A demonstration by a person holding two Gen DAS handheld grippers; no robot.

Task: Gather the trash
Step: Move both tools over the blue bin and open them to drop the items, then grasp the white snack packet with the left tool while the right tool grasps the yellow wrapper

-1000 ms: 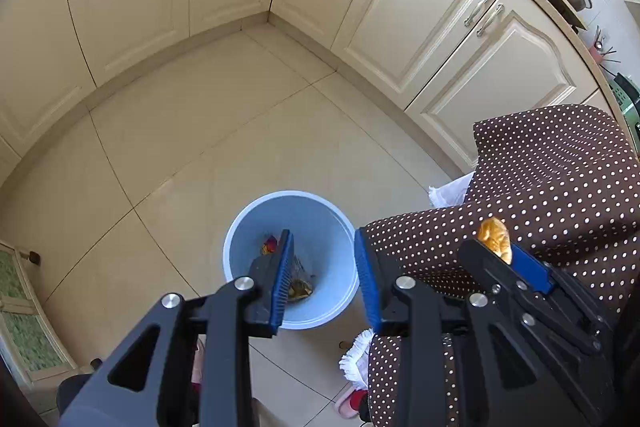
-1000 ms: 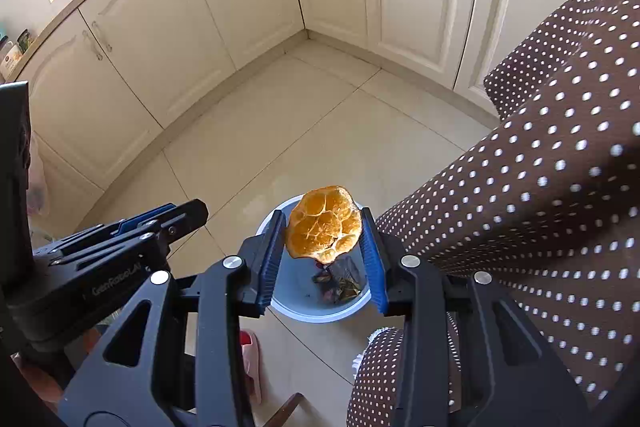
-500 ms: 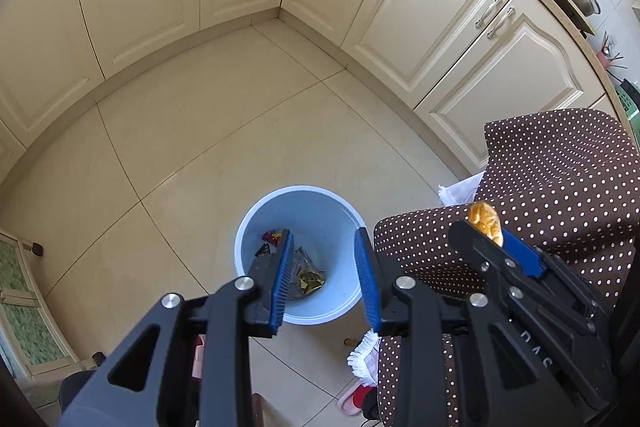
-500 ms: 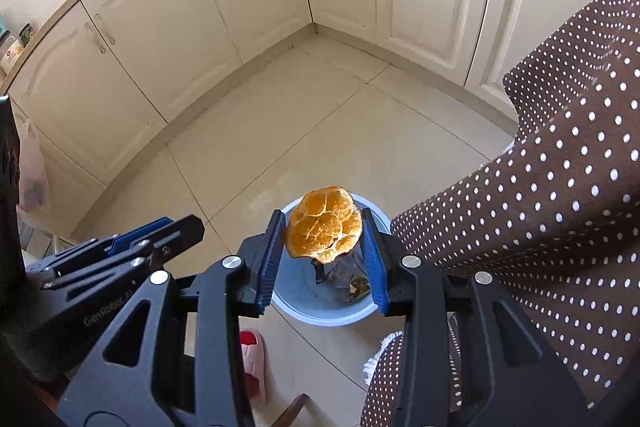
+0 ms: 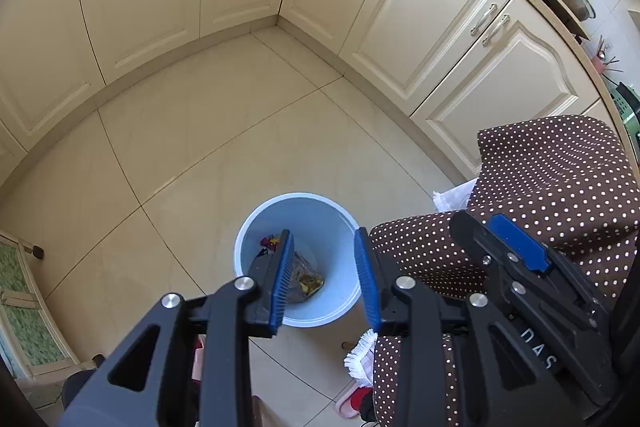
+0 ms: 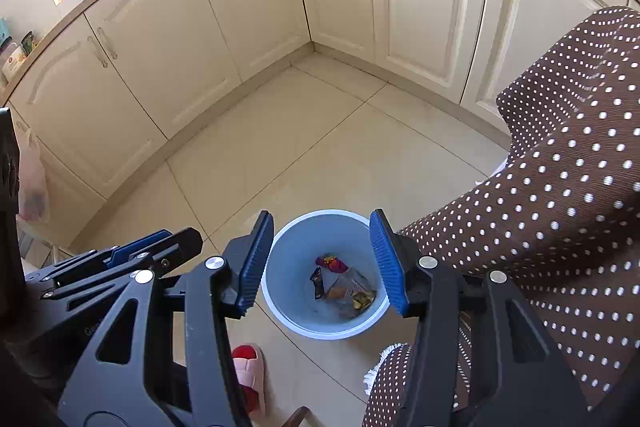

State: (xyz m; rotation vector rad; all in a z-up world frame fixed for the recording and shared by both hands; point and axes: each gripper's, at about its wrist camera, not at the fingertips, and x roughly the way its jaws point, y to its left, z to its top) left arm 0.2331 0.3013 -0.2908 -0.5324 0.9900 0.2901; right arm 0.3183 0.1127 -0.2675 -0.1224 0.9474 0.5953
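Observation:
A light blue trash bin (image 5: 328, 219) (image 6: 296, 247) stands on the tiled floor below both grippers. Wrappers and yellowish scraps (image 6: 344, 287) (image 5: 306, 277) lie at its bottom. My right gripper (image 6: 322, 263) hangs over the bin; its jaws are opening and nothing is between the blue pads (image 6: 386, 267). My left gripper (image 5: 324, 275) is open and empty above the bin's near side. In the left wrist view the right gripper (image 5: 516, 247) shows at the right, and in the right wrist view the left gripper (image 6: 120, 259) shows at the left. No orange peel is seen in either gripper.
Brown white-dotted fabric (image 6: 560, 187) (image 5: 552, 179) fills the right side, close beside the bin. A red and pink slipper (image 6: 248, 371) lies on the floor near the bin. Cream cabinets (image 6: 420, 7) line the corner behind. A green-cushioned frame (image 5: 20, 307) stands at the left.
The right gripper's jaws have spread and the orange peel they held is gone from between them. The left gripper stays as it was.

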